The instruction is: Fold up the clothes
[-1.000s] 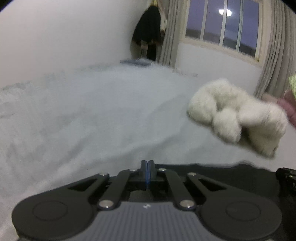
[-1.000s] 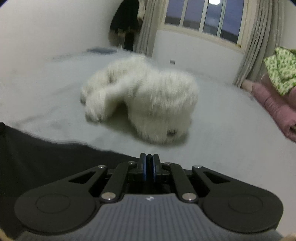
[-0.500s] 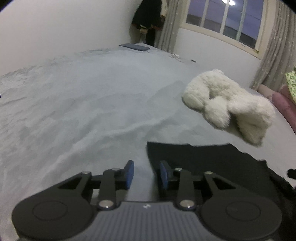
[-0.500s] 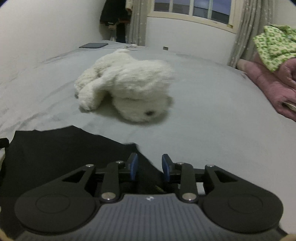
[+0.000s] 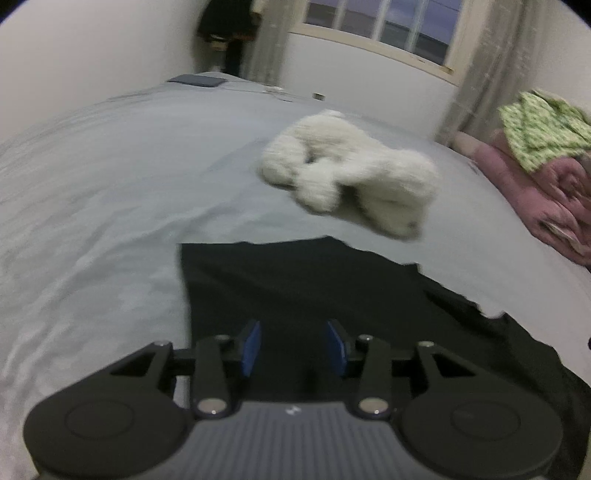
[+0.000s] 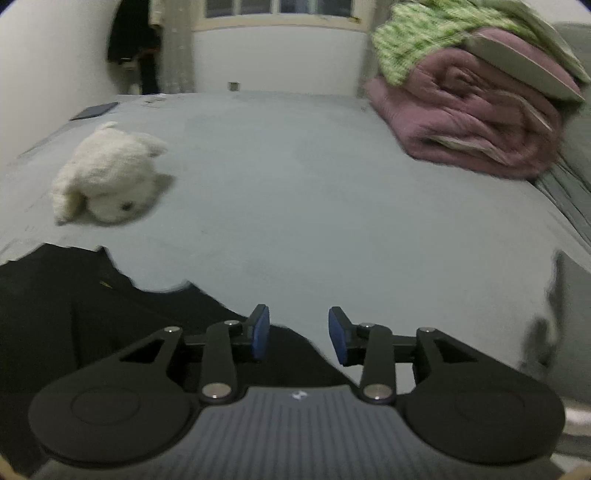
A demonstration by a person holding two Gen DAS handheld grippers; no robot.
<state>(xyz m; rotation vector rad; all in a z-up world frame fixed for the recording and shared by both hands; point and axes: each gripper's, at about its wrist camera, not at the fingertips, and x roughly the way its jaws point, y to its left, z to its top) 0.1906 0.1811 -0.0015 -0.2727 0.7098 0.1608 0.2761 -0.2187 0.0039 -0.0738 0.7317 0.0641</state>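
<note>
A black garment (image 5: 332, 291) lies flat on the grey bed (image 5: 92, 177). My left gripper (image 5: 293, 347) is open and empty, hovering over the garment near its left edge. In the right wrist view the garment (image 6: 92, 306) fills the lower left. My right gripper (image 6: 298, 334) is open and empty over the garment's right edge, where it meets the bed (image 6: 314, 192).
A white plush toy (image 5: 351, 173) lies beyond the garment; it also shows in the right wrist view (image 6: 107, 177). A rolled pink blanket (image 6: 472, 118) with a green cloth (image 6: 436, 33) on top sits at the right. A dark flat device (image 5: 197, 80) lies far back, near the window wall.
Both grippers were shut on the black garment's edge a second ago. They opened and let it go. Both have since swung to the right, and the garment lies flat.
</note>
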